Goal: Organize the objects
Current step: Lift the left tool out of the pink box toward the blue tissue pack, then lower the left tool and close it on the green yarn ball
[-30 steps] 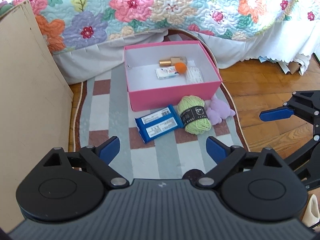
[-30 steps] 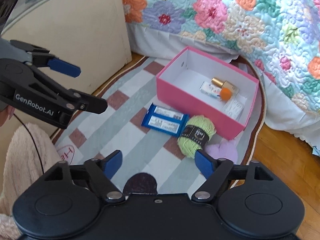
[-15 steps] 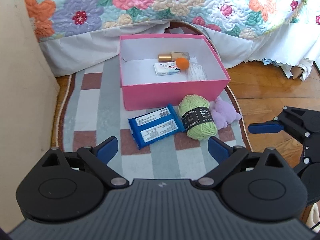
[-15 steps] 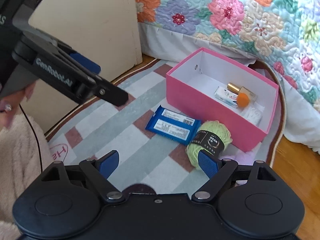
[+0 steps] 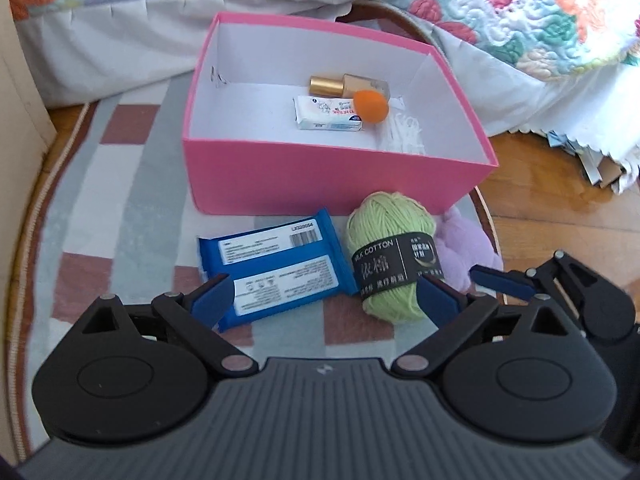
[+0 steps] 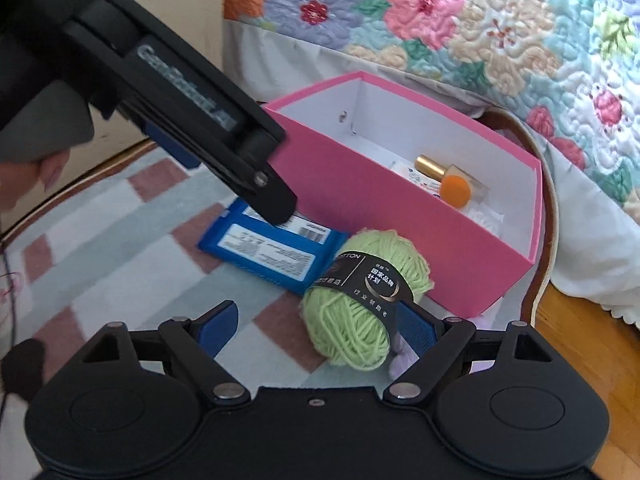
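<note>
Both grippers, left (image 5: 324, 300) and right (image 6: 316, 328), stand with jaws spread and empty over the blue pack (image 5: 276, 272) and yarn (image 5: 390, 252), which lie on the rug (image 5: 120, 216) before the pink box (image 5: 320, 180).

Blue packet (image 5: 276, 272) flat on rug, touching green yarn ball (image 5: 390, 256), before pink box (image 5: 320, 176).

Pink box (image 5: 320, 184), green yarn (image 5: 390, 264), blue packet (image 5: 276, 272)

The green yarn ball (image 5: 390, 256) carries a black band reading "MILK COTTON"; the left gripper (image 6: 224, 168) arm reads "GenRobot.AI".
</note>
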The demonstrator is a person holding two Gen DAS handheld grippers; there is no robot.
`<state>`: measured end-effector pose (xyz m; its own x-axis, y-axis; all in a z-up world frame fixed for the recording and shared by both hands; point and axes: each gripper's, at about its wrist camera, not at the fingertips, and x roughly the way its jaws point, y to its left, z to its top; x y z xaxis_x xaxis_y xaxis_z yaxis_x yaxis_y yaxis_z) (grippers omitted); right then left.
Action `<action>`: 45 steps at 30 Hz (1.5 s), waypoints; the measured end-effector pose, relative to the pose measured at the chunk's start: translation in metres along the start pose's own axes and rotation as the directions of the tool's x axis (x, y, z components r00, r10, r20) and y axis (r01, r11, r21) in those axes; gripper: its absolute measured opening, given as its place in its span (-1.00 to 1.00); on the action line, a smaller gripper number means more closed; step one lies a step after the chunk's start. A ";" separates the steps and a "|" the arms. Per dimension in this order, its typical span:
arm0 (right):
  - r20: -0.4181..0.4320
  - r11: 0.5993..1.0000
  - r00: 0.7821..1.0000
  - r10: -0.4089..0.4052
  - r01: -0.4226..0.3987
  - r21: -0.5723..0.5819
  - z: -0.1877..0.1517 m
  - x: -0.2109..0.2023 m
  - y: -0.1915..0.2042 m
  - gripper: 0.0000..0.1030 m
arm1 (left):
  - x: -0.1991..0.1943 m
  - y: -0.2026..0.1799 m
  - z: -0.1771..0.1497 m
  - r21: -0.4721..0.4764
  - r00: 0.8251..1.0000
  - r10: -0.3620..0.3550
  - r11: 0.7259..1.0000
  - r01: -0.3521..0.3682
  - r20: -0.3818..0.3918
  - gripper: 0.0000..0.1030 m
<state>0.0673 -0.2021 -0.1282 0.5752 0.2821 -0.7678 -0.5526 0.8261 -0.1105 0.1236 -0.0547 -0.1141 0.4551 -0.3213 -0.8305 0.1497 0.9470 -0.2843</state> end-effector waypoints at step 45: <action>-0.052 0.930 0.999 -0.010 0.029 0.366 -0.030 0.052 -0.030 0.17 | 0.076 -0.007 -0.028 -0.123 0.951 -0.303 0.948 0.294 -0.065 -0.02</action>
<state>0.0955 -0.2267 -0.1833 0.5487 0.2477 -0.7985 -0.2770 0.9550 0.1059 0.1324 -0.0854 -0.1887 0.3302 -0.5926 -0.7347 0.1677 0.8028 -0.5722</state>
